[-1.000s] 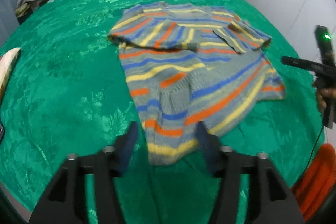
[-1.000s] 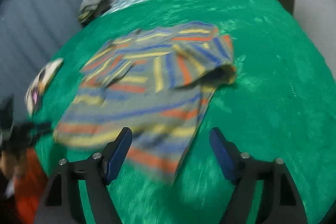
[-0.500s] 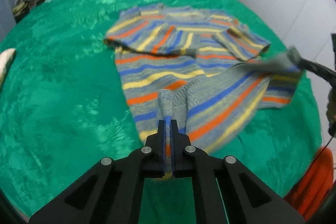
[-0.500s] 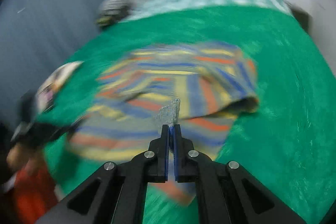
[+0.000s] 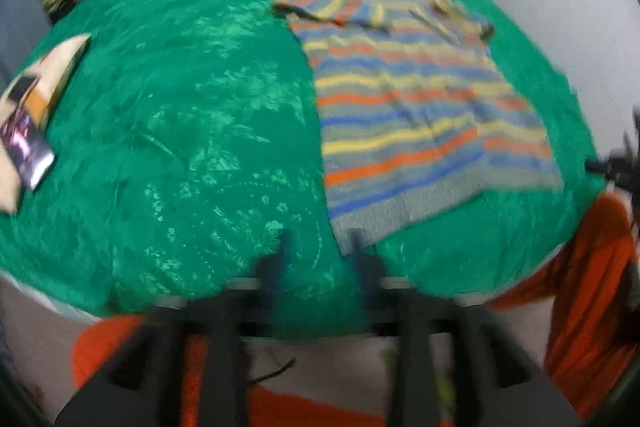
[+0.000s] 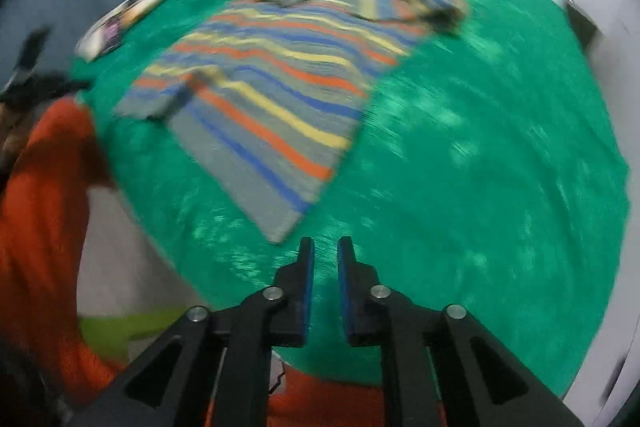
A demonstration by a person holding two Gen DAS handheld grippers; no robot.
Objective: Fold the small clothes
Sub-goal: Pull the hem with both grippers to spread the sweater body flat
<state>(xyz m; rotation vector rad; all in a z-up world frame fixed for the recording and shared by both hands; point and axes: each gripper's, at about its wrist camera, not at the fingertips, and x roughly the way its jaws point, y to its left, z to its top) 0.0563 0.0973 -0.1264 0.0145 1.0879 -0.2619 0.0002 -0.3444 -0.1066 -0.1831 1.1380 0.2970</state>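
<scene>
The striped sweater is lying spread on the green bedspread, sleeves tucked in, hem not yet folded up. Nothing is being held: the left gripper is opening wide, the right gripper is being parted slightly.

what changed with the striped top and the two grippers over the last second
Both grippers pinched the striped top's lower hem, pulled it flat toward the near bed edge, then let go. The left gripper and right gripper are opening, nothing between them. Sleeves stay folded in on the green bedspread.
</scene>
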